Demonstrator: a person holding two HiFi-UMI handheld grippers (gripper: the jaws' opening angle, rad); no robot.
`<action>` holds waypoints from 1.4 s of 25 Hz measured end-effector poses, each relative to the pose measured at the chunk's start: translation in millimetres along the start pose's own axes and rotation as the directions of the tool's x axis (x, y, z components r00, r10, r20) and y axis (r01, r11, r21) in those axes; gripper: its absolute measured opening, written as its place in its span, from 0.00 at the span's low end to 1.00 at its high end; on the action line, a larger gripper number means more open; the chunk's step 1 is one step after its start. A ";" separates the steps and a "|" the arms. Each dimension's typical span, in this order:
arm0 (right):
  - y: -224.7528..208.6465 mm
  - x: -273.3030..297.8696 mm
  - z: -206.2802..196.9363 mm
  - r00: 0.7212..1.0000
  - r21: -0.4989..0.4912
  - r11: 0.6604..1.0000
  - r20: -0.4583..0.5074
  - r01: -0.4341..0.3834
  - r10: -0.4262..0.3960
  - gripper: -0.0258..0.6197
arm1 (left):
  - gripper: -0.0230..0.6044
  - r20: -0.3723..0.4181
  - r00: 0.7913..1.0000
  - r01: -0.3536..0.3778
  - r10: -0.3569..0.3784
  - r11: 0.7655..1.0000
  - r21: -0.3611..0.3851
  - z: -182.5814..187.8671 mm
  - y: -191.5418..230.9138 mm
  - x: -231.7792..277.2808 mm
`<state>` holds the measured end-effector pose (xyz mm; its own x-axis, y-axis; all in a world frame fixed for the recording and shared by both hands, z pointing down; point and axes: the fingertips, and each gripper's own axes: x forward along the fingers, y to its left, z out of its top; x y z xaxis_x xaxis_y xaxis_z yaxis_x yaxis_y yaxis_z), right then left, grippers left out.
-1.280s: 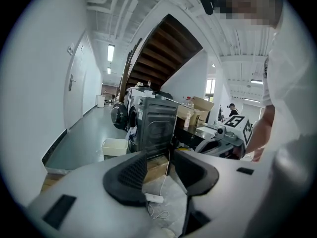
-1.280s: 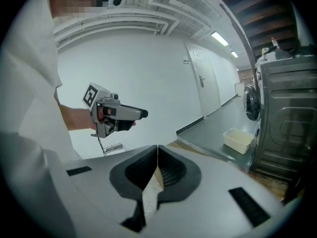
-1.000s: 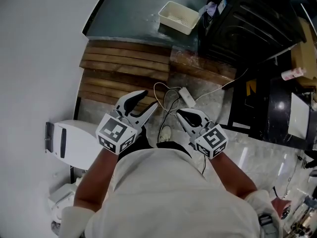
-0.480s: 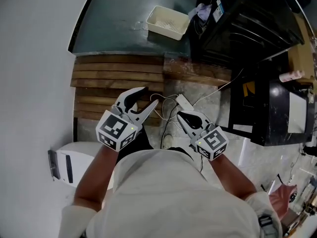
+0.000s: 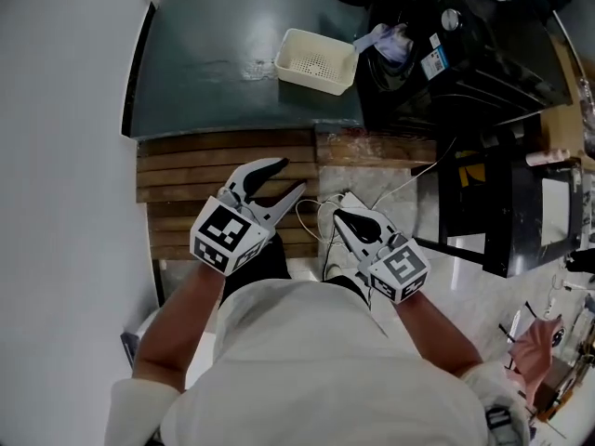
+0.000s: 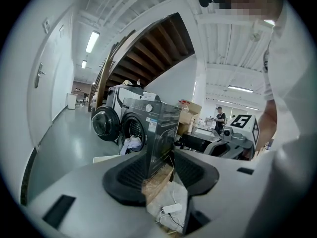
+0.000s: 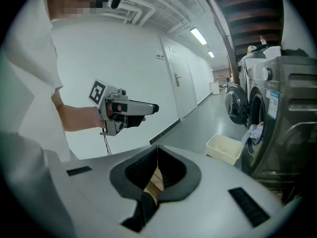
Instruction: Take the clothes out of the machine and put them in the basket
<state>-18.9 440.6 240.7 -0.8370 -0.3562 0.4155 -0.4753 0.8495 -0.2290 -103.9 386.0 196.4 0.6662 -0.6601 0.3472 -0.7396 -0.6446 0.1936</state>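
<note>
Jaws on your left gripper [image 5: 289, 177] stand partly apart, empty; those on your right gripper [image 5: 338, 215] are closed on nothing. Basket [image 5: 316, 60] lies well ahead.

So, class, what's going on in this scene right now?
A person holds a gripper in each hand, some way short of the washing machine. The left gripper is open and empty; the right gripper is shut on nothing. Clothes hang from the machine's open door, and the white basket on the floor near it looks empty, so unloading has not started.
</note>
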 end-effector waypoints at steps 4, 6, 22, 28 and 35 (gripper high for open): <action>3.7 37.4 36.2 0.999 0.024 0.999 -0.003 0.048 -0.048 0.05 | 0.30 -0.025 0.998 0.054 -0.054 0.998 0.020 19.8 52.0 -1.7; 4.2 49.5 54.4 0.997 0.024 0.997 0.005 0.071 -0.071 0.05 | 0.30 -0.036 0.996 0.082 -0.081 0.996 0.028 29.8 70.9 1.8; -81.8 85.7 113.1 0.979 0.022 0.979 0.033 0.203 -0.203 0.05 | 0.38 -0.064 0.975 0.215 -0.211 0.973 0.079 86.5 134.8 150.6; -146.0 127.9 96.5 0.984 0.017 0.985 0.024 0.174 -0.174 0.05 | 0.42 -0.090 0.967 0.244 -0.237 0.966 0.080 83.5 169.2 242.5; -213.8 173.3 59.1 0.985 -0.007 0.985 -0.009 0.170 -0.170 0.05 | 0.43 -0.132 0.954 0.282 -0.269 0.955 0.090 55.9 197.0 354.2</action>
<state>-78.3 174.3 309.6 -0.7415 -0.4919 0.4564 -0.6087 0.7792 -0.1492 -8.3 3.7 306.1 0.8221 -0.4051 0.3999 -0.5098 -0.8366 0.2004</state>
